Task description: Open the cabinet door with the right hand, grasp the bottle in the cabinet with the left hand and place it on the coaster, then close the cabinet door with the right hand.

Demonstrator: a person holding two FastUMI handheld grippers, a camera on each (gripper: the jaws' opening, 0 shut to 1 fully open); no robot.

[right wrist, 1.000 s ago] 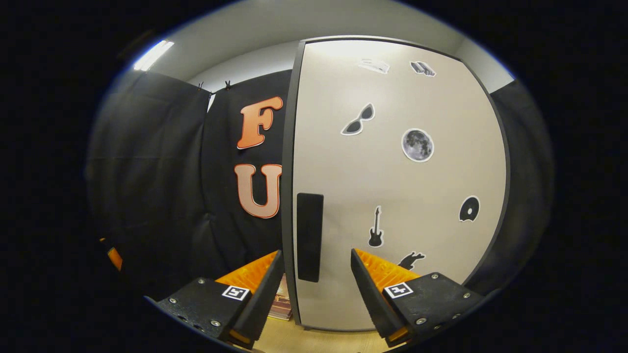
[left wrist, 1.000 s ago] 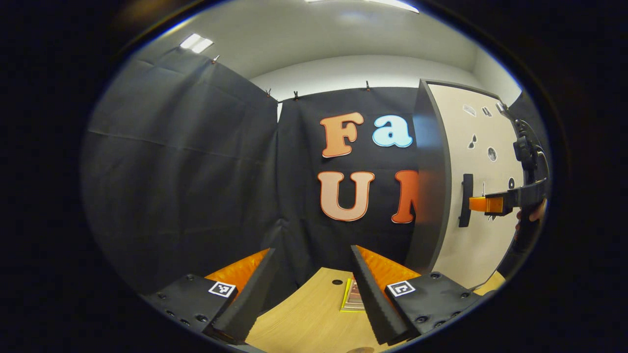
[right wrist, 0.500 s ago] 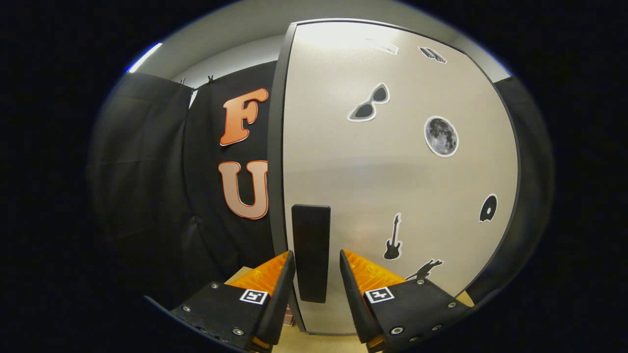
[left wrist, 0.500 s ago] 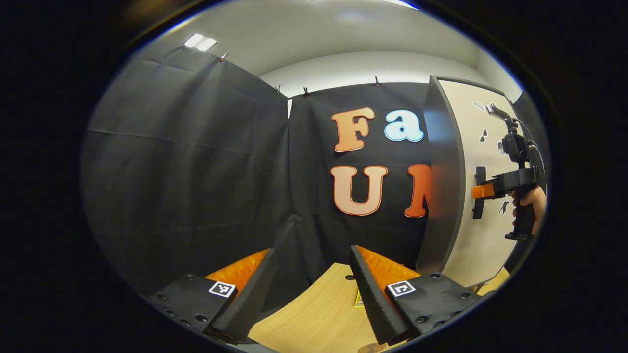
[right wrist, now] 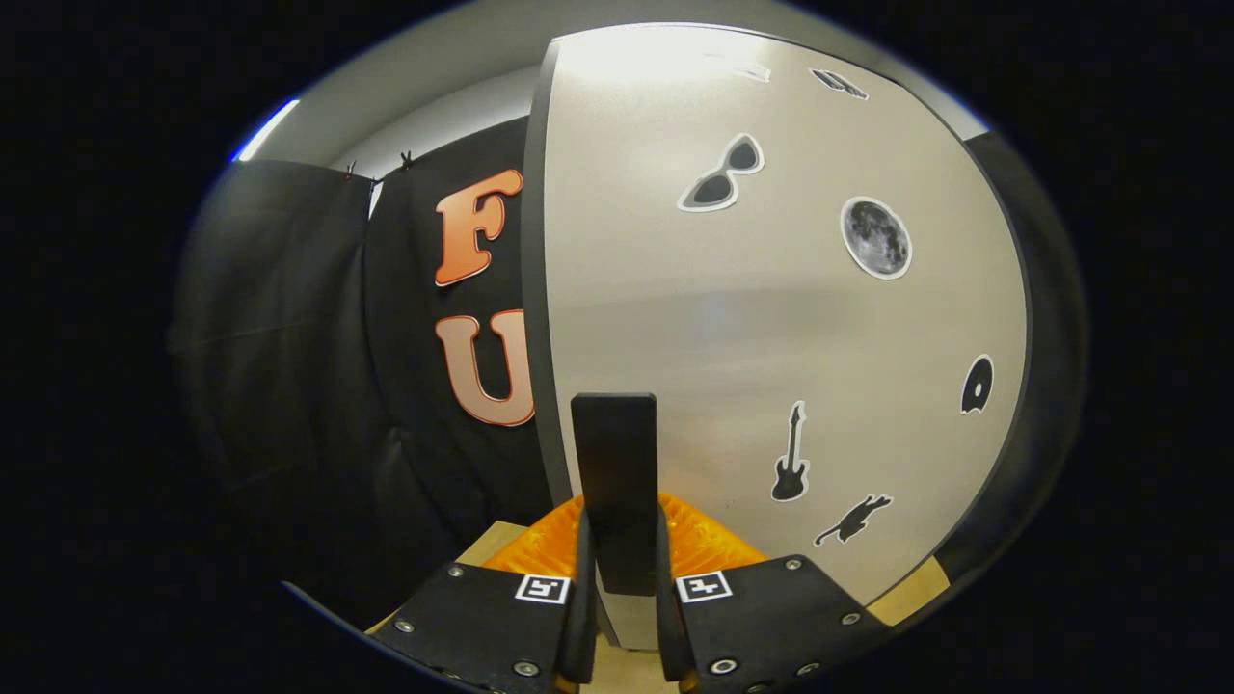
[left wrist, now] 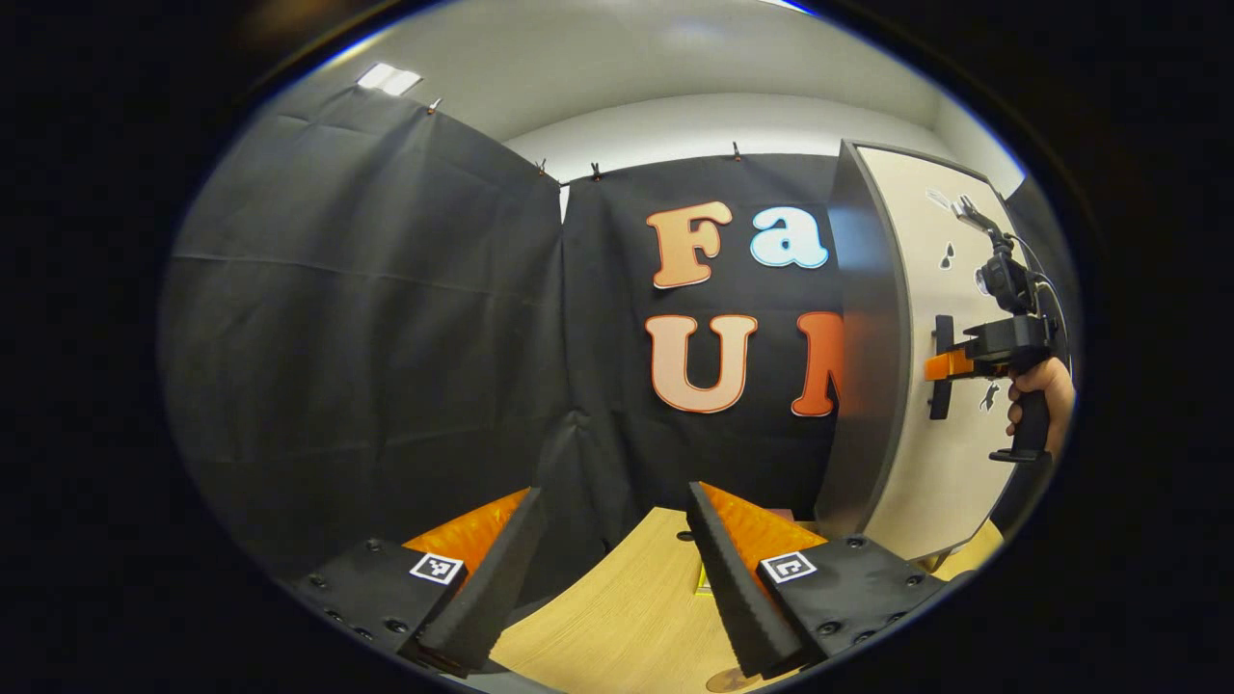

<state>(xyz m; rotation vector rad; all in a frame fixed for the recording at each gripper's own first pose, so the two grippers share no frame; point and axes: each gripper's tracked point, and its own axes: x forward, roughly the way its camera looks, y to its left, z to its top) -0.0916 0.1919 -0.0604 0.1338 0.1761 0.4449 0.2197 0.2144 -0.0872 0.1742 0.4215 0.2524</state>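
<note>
The beige cabinet door (right wrist: 771, 318) with dark stickers stands shut, hiding the cabinet's inside. Its black upright handle (right wrist: 614, 453) sits between the fingers of my right gripper (right wrist: 620, 569), and both press on its lower part. The left gripper view shows the same right gripper (left wrist: 937, 366) on the handle (left wrist: 943, 333) at the far right, held by a hand (left wrist: 1039, 381). My left gripper (left wrist: 612, 569) hangs open over the wooden table (left wrist: 617, 617), holding nothing. A brown round edge, perhaps the coaster (left wrist: 725, 681), peeks out at the bottom.
The cabinet's dark grey side (left wrist: 863, 357) rises at the table's right end. A flat yellow-edged booklet (left wrist: 702, 581) lies on the table by the cabinet's foot, behind my left gripper's right finger. Black cloth walls close in the back and left.
My right gripper moved in on the door handle and shut on it. The left gripper stayed open and shifted only slightly.
</note>
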